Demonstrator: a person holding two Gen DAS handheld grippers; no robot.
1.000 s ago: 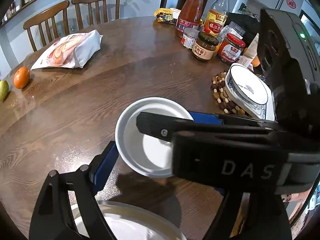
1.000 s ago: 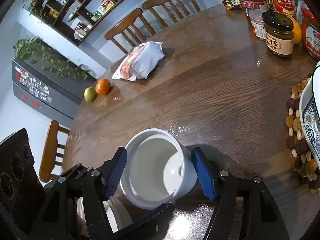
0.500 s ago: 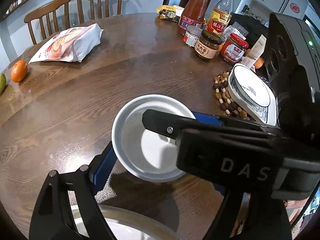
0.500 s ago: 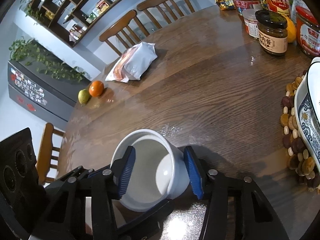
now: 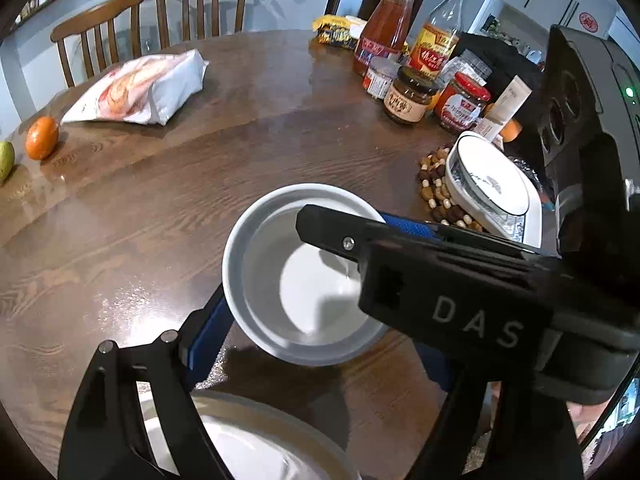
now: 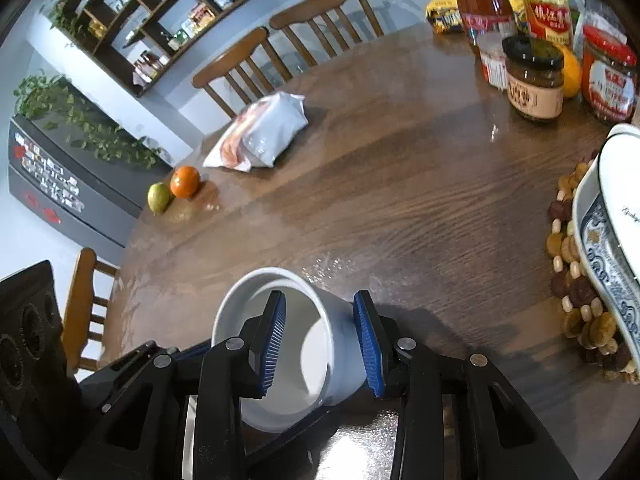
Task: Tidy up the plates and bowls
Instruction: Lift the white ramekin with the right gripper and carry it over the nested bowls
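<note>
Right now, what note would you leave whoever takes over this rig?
Left hand-held gripper: shut across the white bowl, held tilted above the table.
Right hand-held gripper: jaws have just been closing over the bowl's wall, one pad inside, one outside; not yet pressing.
White plate lies just below; patterned dishes sit on the beaded mat.
Done: bowl lifted. Left: place it, likely on the plate.
</note>
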